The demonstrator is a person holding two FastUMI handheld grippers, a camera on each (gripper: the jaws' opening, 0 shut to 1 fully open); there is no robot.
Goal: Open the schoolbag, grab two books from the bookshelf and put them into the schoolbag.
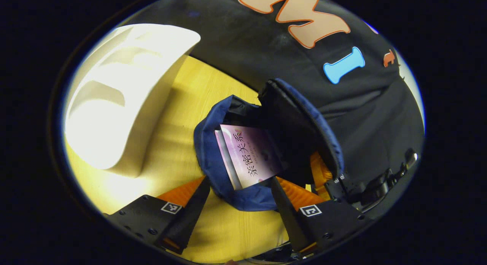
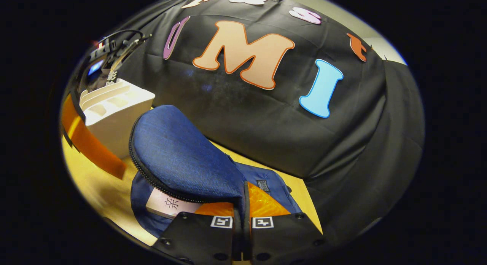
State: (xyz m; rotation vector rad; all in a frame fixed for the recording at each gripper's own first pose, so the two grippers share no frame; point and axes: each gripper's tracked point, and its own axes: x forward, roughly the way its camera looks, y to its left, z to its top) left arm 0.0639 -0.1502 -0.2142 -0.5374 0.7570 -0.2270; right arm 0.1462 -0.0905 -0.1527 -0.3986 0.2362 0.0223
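The right claw (image 2: 242, 209) is pinched on the soft bag (image 1: 243, 198) flap (image 2: 179, 158), holding it up, the left claw (image 1: 239, 189) is apart over the stiff book (image 1: 249, 154) inside.

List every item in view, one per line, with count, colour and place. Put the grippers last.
schoolbag: one, blue, open on the table, flap lifted.
book: one, pink cover, inside the schoolbag's opening.
bookshelf: one, white, on the table beside the schoolbag.
table: one, yellow wood, under everything.
left gripper: one, open, fingers either side of the schoolbag's near rim.
right gripper: one, shut on the flap's edge, holding it up.
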